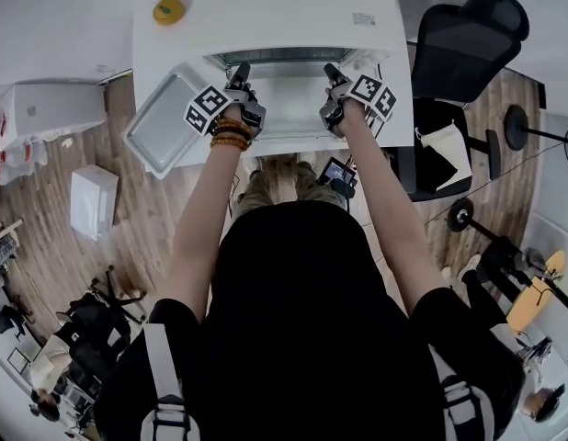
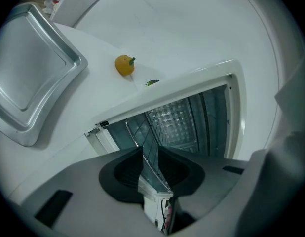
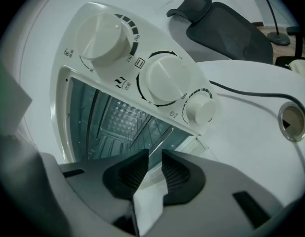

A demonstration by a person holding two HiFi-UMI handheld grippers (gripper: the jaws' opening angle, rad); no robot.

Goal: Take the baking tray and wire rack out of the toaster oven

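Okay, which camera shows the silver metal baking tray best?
The left gripper view: the silver metal baking tray fills its left side, rim and flat bottom clear. The head view shows the tray smaller, one corner behind the left gripper. The right gripper view misses it.

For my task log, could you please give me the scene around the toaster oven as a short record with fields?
toaster oven: white, door open
baking tray: out, on the table left of the oven
wire rack: inside the oven, front wire at the opening
left claw: narrowly apart, rack's front wire in the gap
right claw: narrowly apart, rack's front wire in the gap
yellow fruit: left of the oven, apart from the tray
task state: tray out, rack not yet out
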